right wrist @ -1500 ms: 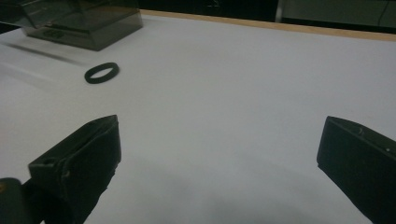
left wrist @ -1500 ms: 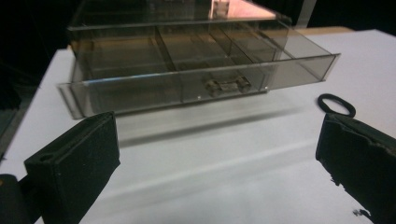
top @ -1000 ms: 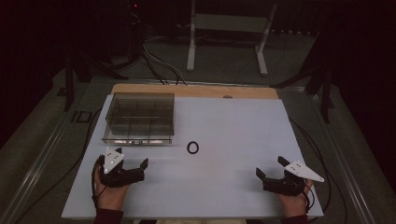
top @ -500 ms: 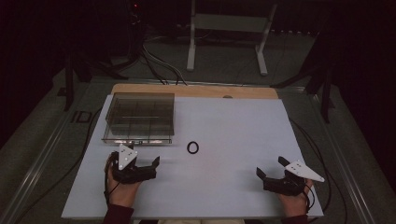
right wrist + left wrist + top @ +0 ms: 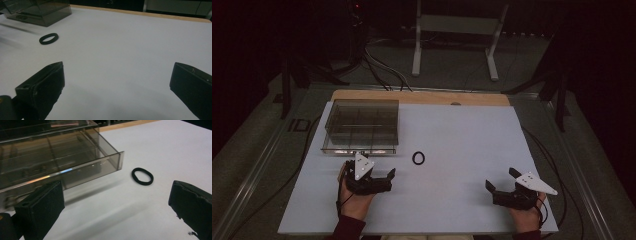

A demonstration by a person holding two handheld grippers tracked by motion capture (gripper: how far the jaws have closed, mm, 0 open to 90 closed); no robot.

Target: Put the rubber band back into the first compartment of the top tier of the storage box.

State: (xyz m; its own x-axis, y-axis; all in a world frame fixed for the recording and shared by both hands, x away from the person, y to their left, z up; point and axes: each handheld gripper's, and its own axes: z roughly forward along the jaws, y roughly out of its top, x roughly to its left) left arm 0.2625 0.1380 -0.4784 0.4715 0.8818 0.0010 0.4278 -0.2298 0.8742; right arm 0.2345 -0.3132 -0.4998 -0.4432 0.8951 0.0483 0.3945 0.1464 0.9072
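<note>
Ring of black rubber lies flat on the white counter, somewhat left of the middle and nearer the front edge than the back. It touches nothing. Just to its left and a little farther back stands a box of smoky clear plastic, split inside into compartments; the box sits toward the counter's back left corner, and its front right corner is the part closest to the ring.

The left tool hovers near the front edge, just in front of the box and to the left of the ring, held in the person's left hand. Its jaws are spread wide and grip nothing. In the left gripper view the ring shows ahead of the tool, closer to the right jaw, with bare counter between it and both jaws, and the box rises beyond the left jaw.

The right tool sits near the front right corner, well apart from the ring, in the person's right hand. Its jaws are also spread wide with nothing between them. In the right gripper view the ring lies far off to the upper left of the tool, with the box behind it.

A strip of bare wood runs along the counter's back edge.
</note>
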